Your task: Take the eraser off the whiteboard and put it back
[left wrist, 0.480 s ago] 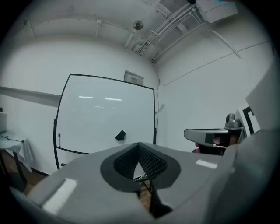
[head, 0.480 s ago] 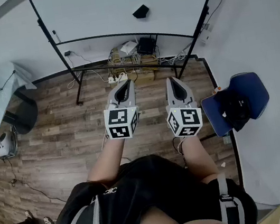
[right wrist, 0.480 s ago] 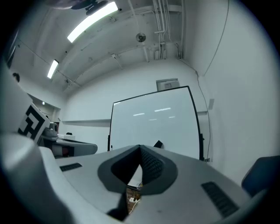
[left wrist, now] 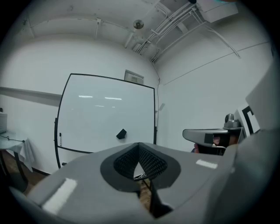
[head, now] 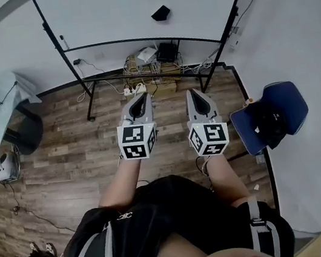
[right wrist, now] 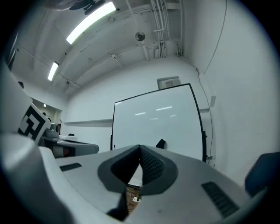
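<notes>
White walls and a wood-plank floor [head: 72, 152] surround a large whiteboard [head: 127, 7] on a black-framed stand, seen from above the person's shoulders. A small dark eraser [head: 160, 13] clings to the whiteboard's face, right of its centre and above its lower rail.

The eraser is probably light: a stiff block with a soft wiping face, likely held on by a magnet. It should not be fragile or slippery. The best hold looks to be across its two narrower sides, pulling straight away from the whiteboard, then setting it back flat so that it sticks again.

The left gripper [head: 140, 97] and right gripper [head: 193, 93] are held level and side by side. Both point at the whiteboard from well short of it. Each has its jaws pressed fully together, with nothing between them.

Below the whiteboard lies a tangle of cables and boxes [head: 149, 59]. Right of the whiteboard stands a blue chair [head: 287, 99] with something dark on its seat. Left of the whiteboard is a cloth-covered table [head: 2, 100].
</notes>
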A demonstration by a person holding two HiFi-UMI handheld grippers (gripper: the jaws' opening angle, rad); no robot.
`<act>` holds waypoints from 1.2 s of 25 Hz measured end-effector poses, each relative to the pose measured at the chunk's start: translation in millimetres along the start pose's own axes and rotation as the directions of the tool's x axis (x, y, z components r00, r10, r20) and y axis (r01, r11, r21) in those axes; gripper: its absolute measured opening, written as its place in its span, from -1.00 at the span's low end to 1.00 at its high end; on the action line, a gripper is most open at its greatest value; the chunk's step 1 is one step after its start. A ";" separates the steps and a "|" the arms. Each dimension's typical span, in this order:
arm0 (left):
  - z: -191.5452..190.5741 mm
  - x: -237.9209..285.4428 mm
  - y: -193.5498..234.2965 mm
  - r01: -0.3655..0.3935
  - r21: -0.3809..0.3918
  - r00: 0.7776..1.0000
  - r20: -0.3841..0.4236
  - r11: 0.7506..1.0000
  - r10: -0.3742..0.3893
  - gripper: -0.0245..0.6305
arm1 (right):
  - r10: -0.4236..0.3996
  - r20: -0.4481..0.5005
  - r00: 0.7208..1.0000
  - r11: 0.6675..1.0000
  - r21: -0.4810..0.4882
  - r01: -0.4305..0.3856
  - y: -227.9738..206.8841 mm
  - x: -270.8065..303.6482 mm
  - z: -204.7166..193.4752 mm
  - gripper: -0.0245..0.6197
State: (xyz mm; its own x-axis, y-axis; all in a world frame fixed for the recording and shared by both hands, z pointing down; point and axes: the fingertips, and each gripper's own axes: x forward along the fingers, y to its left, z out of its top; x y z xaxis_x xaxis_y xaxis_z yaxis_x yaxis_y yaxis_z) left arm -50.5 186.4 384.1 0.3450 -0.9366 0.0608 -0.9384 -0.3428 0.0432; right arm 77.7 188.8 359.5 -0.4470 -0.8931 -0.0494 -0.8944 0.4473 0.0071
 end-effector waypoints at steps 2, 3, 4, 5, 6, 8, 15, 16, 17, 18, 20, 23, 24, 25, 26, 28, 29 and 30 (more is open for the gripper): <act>-2.9 -2.4 4.5 0.004 -0.006 1.000 -0.003 1.000 -0.004 -0.90 | -0.009 0.004 1.000 1.000 -0.007 0.009 4.7 1.0 -0.2 -0.91; -4.3 -3.5 8.0 0.005 -0.005 1.000 -0.005 1.000 -0.006 -0.90 | -0.013 0.004 1.000 1.000 -0.011 0.013 7.9 2.5 -0.8 -0.91; -5.6 -4.4 12.0 0.007 -0.003 1.000 -0.007 1.000 -0.007 -0.90 | -0.016 0.004 1.000 1.000 -0.016 0.016 11.5 4.8 -1.8 -0.91; -7.0 -5.1 16.3 0.010 -0.001 1.000 -0.009 1.000 -0.010 -0.90 | -0.017 0.003 1.000 1.000 -0.019 0.017 15.3 7.4 -3.2 -0.91; -8.7 -5.8 20.3 0.014 0.000 1.000 -0.011 1.000 -0.014 -0.90 | -0.019 0.002 1.000 1.000 -0.021 0.019 18.9 9.9 -4.8 -0.91; -12.1 -7.9 27.3 0.024 0.000 1.000 -0.013 1.000 -0.024 -0.90 | -0.025 0.001 1.000 0.999 -0.027 0.025 25.3 13.9 -8.0 -0.91; -22.5 -8.7 41.1 0.041 0.012 0.999 -0.020 0.999 -0.041 -0.90 | -0.050 -0.001 0.999 0.998 -0.045 0.049 26.7 20.3 -14.3 -0.91; -22.5 -6.0 42.7 0.041 0.011 0.999 -0.019 0.999 -0.041 -0.90 | -0.055 0.001 0.999 0.998 -0.042 0.055 23.8 22.3 -14.6 -0.91; -22.4 -2.5 43.9 0.042 0.011 0.999 -0.018 0.999 -0.042 -0.90 | -0.060 0.004 0.998 0.998 -0.038 0.060 20.3 25.2 -15.0 -0.91; -22.6 1.6 44.5 0.044 0.013 0.999 -0.017 0.999 -0.043 -0.90 | -0.064 0.007 0.998 0.997 -0.035 0.064 16.7 28.7 -15.7 -0.91; -23.6 10.9 45.2 0.045 0.022 0.999 -0.013 0.999 -0.045 -0.90 | -0.068 0.014 0.998 0.997 -0.035 0.068 8.9 36.9 -17.4 -0.91; -25.5 26.7 51.3 0.041 0.030 0.999 -0.007 0.999 -0.041 -0.90 | -0.068 0.034 0.997 0.997 -0.032 0.069 -2.9 53.4 -19.1 -0.91; -25.5 33.0 55.0 0.037 0.031 0.999 -0.005 0.999 -0.037 -0.90 | -0.065 0.041 0.997 0.997 -0.032 0.066 -6.4 61.0 -19.1 -0.91; -25.0 40.0 58.9 0.032 0.034 1.000 -0.001 0.999 -0.032 -0.90 | -0.059 0.047 0.997 0.998 -0.035 0.060 -9.9 69.5 -19.1 -0.91; -24.2 47.5 62.6 0.025 0.038 1.000 0.004 0.999 -0.025 -0.90 | -0.051 0.051 0.997 0.998 -0.042 0.053 -13.6 78.6 -19.2 -0.91; -21.1 64.3 70.9 0.011 0.043 1.000 0.019 0.999 -0.011 -0.90 | -0.036 0.059 0.998 0.998 -0.054 0.040 -21.6 98.6 -18.6 -0.91; -19.3 73.2 75.4 0.004 0.043 1.000 0.026 0.999 -0.005 -0.90 | -0.031 0.066 0.997 0.998 -0.056 0.035 -25.9 108.9 -17.7 -0.91; -18.1 82.1 79.4 -0.002 0.043 1.000 0.031 0.999 0.000 -0.90 | -0.027 0.075 0.997 0.998 -0.056 0.031 -30.6 118.9 -16.8 -0.91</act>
State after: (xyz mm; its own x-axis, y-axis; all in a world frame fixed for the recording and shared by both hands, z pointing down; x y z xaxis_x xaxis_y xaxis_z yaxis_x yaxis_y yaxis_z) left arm -96.4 83.6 410.6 0.3439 -0.9385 0.0302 -0.9389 -0.3441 0.0000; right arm 51.7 68.1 370.2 -0.4203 -0.8988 -0.1247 -0.9074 0.4158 0.0614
